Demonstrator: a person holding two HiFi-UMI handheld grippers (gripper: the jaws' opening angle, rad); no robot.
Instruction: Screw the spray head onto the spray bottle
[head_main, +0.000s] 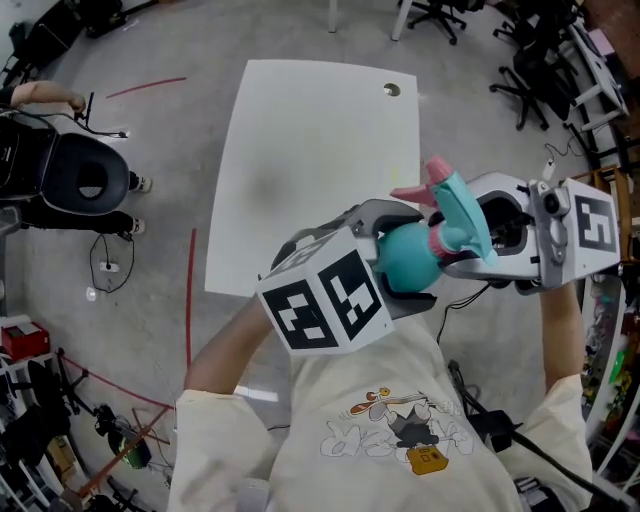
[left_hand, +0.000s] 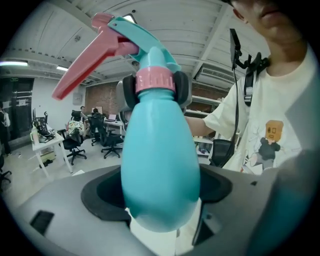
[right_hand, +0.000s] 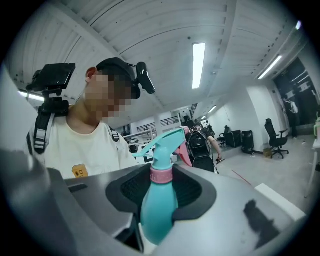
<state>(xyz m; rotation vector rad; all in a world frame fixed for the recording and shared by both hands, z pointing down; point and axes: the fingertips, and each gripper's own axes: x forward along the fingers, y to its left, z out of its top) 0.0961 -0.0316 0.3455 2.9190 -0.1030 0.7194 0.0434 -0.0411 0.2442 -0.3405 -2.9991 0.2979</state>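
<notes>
With left gripper (head_main: 400, 258), clamped belly of spray bottle (left_hand: 160, 165); with right gripper (head_main: 462, 232), pinched pink collar (left_hand: 155, 80) under spray head (head_main: 455, 195), above tabletop's (head_main: 300, 150) near right corner

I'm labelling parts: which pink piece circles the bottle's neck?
The pink collar, a ring atop the teal bottle; the pink trigger is a long lever jutting out.

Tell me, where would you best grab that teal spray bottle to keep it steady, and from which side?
Probably its wide belly: the spray bottle swells below the pink collar, giving two jaws broad rounded sides to squeeze. Come in from the side, low down, clear of the pink trigger that juts from the spray head. The left gripper grips it that way.
</notes>
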